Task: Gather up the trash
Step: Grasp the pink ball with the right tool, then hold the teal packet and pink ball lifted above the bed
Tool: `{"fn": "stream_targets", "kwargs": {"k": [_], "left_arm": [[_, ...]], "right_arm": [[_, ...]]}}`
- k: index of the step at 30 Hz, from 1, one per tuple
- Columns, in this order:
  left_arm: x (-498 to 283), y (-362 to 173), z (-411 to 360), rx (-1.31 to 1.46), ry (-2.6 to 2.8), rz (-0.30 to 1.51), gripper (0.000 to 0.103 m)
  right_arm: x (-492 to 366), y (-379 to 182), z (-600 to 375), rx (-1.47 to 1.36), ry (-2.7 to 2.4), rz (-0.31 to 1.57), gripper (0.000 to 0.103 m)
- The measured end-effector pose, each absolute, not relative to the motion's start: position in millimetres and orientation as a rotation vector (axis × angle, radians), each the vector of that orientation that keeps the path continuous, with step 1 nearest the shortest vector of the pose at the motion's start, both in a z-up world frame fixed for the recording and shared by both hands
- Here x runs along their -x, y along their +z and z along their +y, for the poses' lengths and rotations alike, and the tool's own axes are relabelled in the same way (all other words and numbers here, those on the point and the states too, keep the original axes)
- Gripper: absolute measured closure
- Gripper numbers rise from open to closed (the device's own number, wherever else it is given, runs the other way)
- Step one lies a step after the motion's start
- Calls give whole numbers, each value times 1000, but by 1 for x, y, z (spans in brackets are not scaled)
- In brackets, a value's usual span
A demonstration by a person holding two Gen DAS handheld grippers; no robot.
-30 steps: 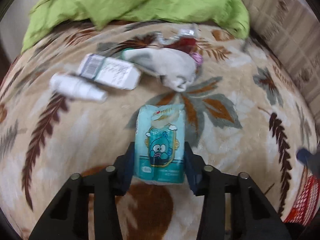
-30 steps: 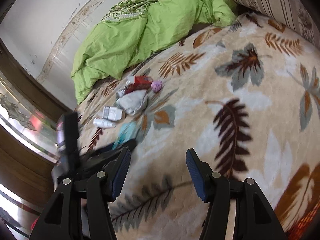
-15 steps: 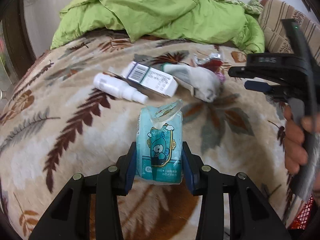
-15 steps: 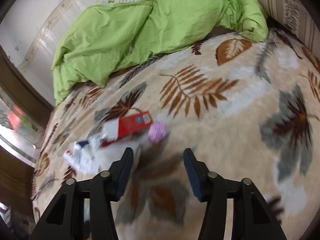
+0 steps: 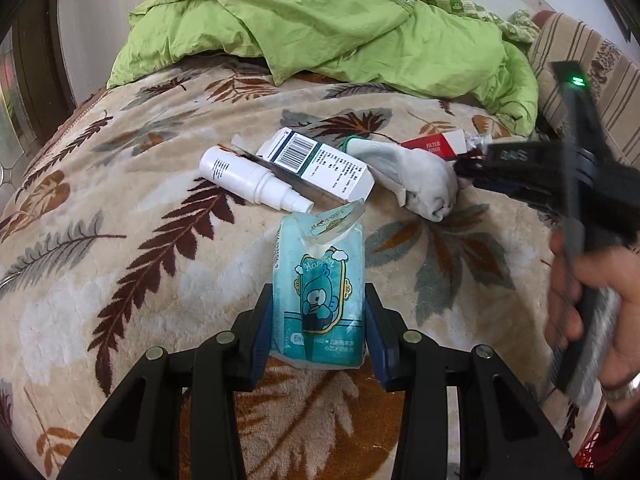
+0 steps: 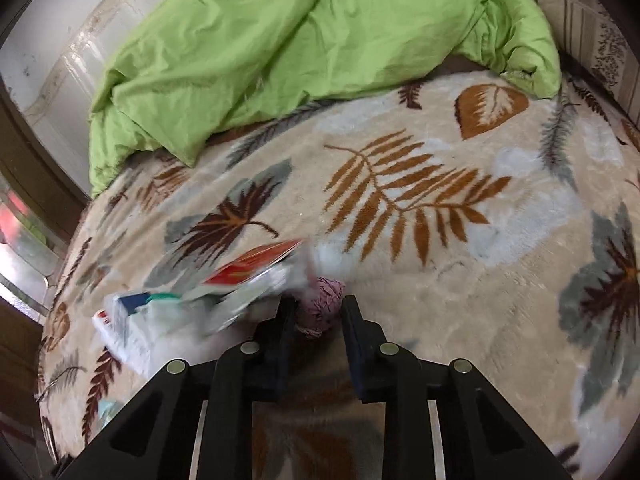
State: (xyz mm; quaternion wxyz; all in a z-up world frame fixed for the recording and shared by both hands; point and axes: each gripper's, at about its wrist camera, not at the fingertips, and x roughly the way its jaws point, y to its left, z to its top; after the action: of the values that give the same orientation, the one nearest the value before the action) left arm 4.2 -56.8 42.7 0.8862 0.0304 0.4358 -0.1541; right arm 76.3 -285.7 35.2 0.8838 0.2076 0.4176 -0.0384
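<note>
On the bed's leaf-patterned blanket [image 5: 120,240], the left gripper [image 5: 318,328] is clamped on a blue tissue packet [image 5: 318,280] with a cartoon print, holding it upright just above the blanket. Beyond it lie a white spray bottle [image 5: 252,182], a barcoded carton [image 5: 320,166], a grey sock [image 5: 416,176] and a red cigarette pack [image 5: 434,146]. The right gripper [image 6: 318,320] is closing its jaws around a pink crumpled wad [image 6: 324,304] beside that litter. A green quilt [image 6: 300,48] is heaped behind.
</note>
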Motion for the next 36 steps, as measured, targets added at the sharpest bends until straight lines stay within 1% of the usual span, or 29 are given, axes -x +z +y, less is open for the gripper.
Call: {"fn": "stream_targets", "kwargs": {"k": [12, 16, 21, 28, 36], "left_arm": [[32, 66, -59, -111, -327, 806, 63], [55, 74, -53, -108, -330, 786, 63], [89, 76, -45, -97, -346, 787, 63], [129, 82, -38, -119, -331, 744, 63], [128, 78, -37, -138, -284, 724, 63]], "right_arm": [[53, 83, -247, -395, -3, 738, 78], [90, 92, -232, -365, 16, 715, 78], [129, 89, -222, -348, 34, 717, 78], [164, 95, -223, -381, 29, 667, 78], [175, 100, -210, -319, 26, 638, 78]]}}
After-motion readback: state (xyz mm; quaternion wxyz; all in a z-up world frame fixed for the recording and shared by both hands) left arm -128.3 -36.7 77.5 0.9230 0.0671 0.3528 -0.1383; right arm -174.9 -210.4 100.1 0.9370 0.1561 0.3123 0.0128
